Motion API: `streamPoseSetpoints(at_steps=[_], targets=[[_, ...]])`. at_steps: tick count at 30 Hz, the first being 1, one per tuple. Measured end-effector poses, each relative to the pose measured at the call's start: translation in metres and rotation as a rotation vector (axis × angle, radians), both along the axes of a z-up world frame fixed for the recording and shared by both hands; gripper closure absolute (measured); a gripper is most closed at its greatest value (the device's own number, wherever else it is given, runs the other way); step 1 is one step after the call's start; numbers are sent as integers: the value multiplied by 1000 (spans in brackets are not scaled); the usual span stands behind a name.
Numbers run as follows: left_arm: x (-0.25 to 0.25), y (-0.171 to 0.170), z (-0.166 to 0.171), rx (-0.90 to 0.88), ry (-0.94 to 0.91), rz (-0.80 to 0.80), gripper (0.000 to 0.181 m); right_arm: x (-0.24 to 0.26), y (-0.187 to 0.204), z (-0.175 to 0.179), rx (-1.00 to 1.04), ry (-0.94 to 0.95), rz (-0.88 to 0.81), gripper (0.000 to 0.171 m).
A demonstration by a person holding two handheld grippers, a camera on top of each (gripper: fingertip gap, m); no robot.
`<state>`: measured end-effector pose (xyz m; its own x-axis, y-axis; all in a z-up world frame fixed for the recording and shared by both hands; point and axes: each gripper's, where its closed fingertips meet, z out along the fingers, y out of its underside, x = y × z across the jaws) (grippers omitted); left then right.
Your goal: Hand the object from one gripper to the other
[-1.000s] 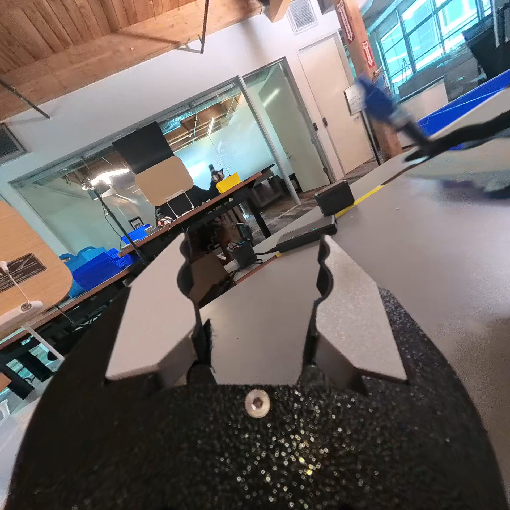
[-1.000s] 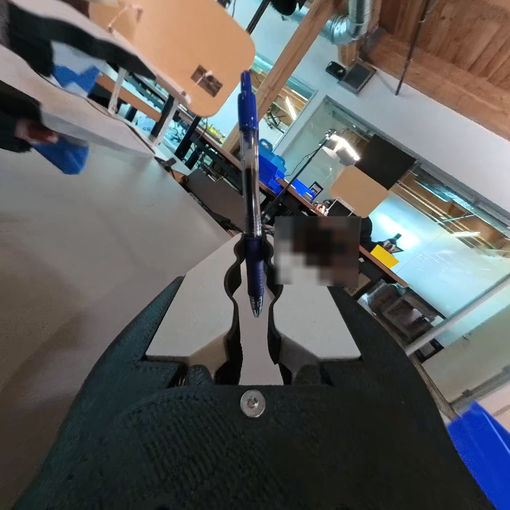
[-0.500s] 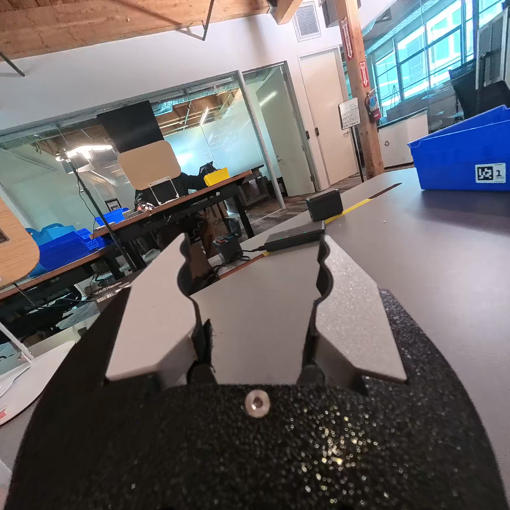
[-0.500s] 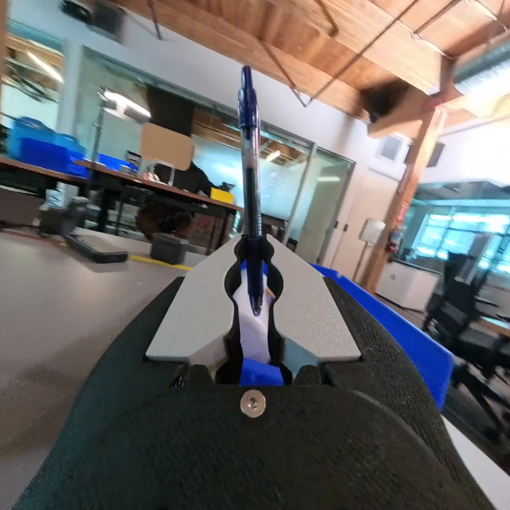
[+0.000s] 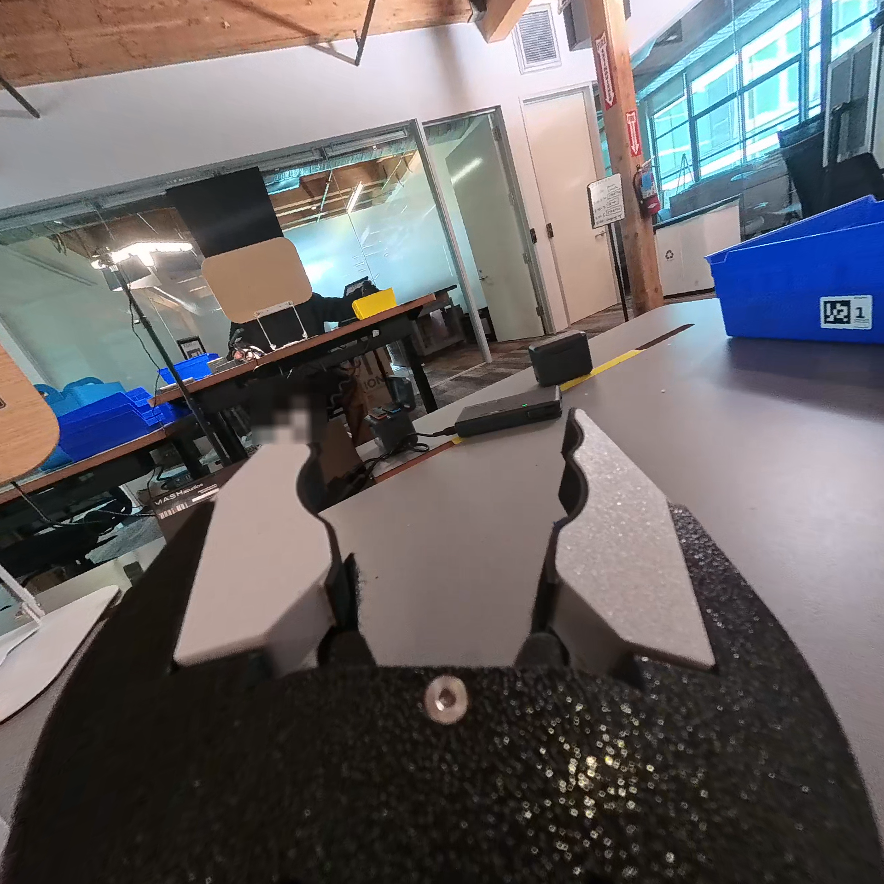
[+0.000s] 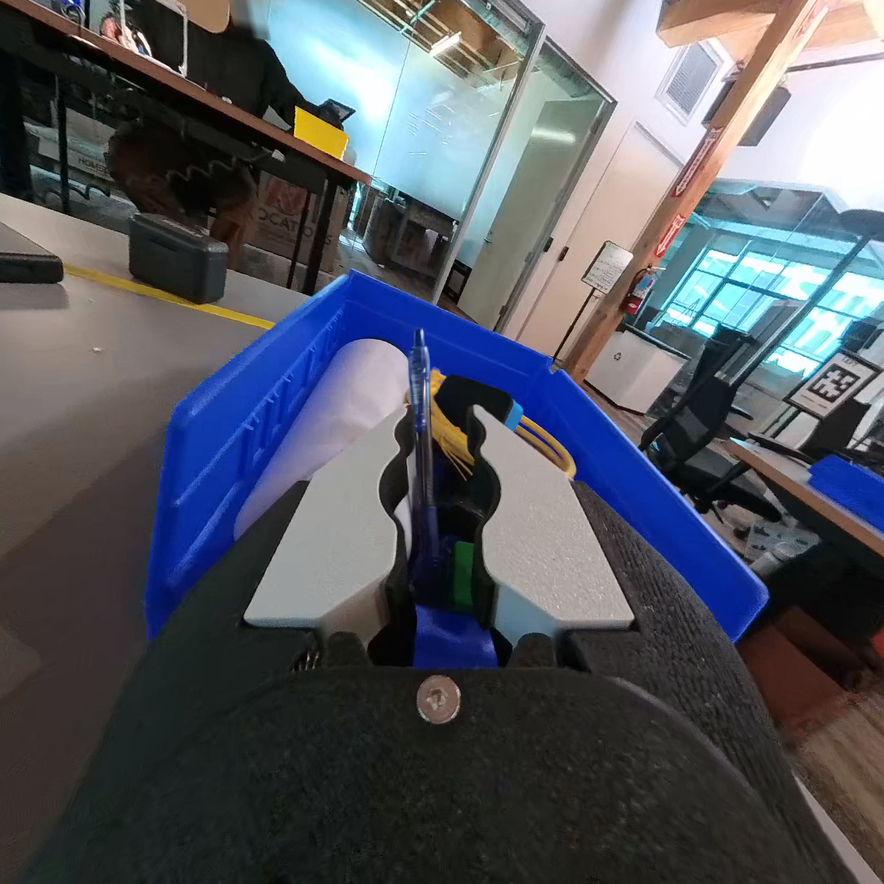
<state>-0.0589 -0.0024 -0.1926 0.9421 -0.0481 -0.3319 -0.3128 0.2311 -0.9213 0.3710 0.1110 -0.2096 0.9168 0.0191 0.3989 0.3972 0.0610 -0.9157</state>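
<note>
The pen [image 6: 421, 449] is a light, stiff plastic stick with a smooth clear barrel, likely slippery; its dark rubber grip near the tip looks like the surest place to take hold, and it needs only a gentle pinch. It stands between the fingers of the right gripper [image 6: 439, 421], tip toward the camera and clip end pointing away, over the blue bin [image 6: 617, 459]. The jaws stand a little apart: the pen lies against the left finger, while a clear gap separates it from the right one, so this gripper looks released or barely closed, and I judge the pen is being let go into the bin rather than firmly grasped. Under it the bin holds a white roll [image 6: 354, 406], yellow cable [image 6: 545, 437] and a black piece.

The left gripper [image 5: 437, 442] is spread wide and holds nothing, hovering low over the grey bench [image 5: 717, 478]. Beyond it, along the bench's far edge, lie a flat black device [image 5: 509, 411] and a small black case [image 5: 559, 356]; the bin sits at the far right corner.
</note>
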Motion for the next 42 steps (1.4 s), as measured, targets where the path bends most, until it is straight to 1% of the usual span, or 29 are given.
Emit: streamPoseSetpoints(at_steps=[4, 7, 10, 12, 13, 16, 19, 22, 29, 32, 34, 40, 42], targets=[[-1, 0, 0, 1, -12, -3, 82, -1, -1, 0, 7, 14, 10, 152], [-1, 0, 0, -1, -18, -5, 82, -2, -4, 4, 32, 24, 21, 148], [0, 0, -1, -4, -10, -9, 83, -23, -27, 36, 203, 29, 105, 149], [2, 0, -2, -12, -3, -15, 84, -57, -48, 52, 293, 59, 228, 152], [2, 1, -2, -17, -1, -14, 84, -81, -56, 53, 300, 71, 301, 153], [-4, 2, -2, -23, -26, 30, 75, -162, -67, 30, 169, 115, 524, 154], [-9, 4, -4, -42, -55, 50, 73, -234, -76, 13, 89, 78, 698, 158], [-9, 3, -4, -49, -64, 49, 75, -287, -69, 1, 30, 59, 778, 158], [-15, 2, -6, -60, -83, 71, 85, -373, -30, -5, 10, 17, 801, 159], [-17, 3, -6, -64, -88, 73, 87, -394, -25, -6, 8, 8, 824, 159], [-16, 3, -7, -69, -86, 72, 89, -400, -26, -6, 12, -4, 835, 159], [-16, 5, -8, -79, -90, 66, 92, -397, -28, -4, 14, 28, 851, 161], [-16, 5, -9, -94, -109, 53, 96, -396, -28, -3, 13, 36, 854, 162]])
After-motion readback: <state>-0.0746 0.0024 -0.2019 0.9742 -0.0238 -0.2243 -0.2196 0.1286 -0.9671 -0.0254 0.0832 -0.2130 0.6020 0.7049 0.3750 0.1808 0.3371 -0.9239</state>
